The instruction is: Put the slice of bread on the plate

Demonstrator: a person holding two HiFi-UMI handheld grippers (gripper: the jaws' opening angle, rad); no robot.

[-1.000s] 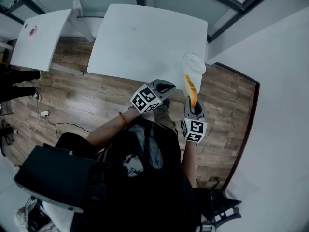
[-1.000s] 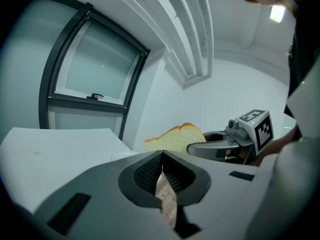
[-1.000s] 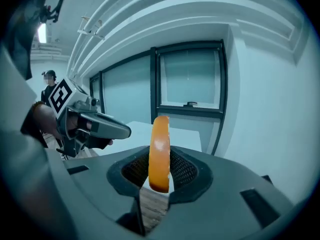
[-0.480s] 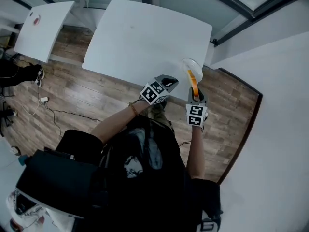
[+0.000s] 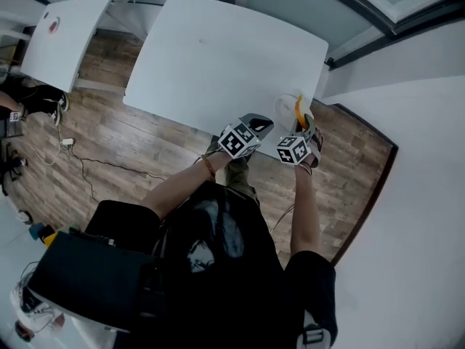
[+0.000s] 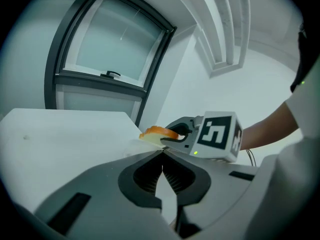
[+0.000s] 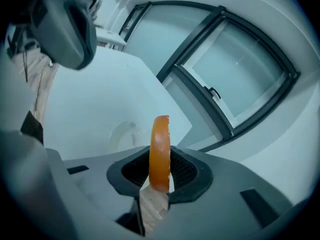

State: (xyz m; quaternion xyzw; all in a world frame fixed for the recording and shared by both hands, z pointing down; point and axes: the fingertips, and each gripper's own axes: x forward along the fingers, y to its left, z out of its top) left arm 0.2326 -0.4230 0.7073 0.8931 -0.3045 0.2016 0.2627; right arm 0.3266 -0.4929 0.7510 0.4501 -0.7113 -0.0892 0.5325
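The right claw [image 5: 308,128], clamped on the bread [image 7: 160,149], has come down and rolled, bringing it just over the plate [image 5: 283,107] ahead. Release looks near. The left claw [image 6: 161,156] alongside is shut and empty.

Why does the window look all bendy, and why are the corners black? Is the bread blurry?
Left gripper view: the wide-angle lens bows the straight window frame into curves and leaves the corners black. Right gripper view: same bending and dark corners, but the slice of bread looks fairly sharp. Head view: the table edges bulge too, and the light is soft and even, with no strong glare.
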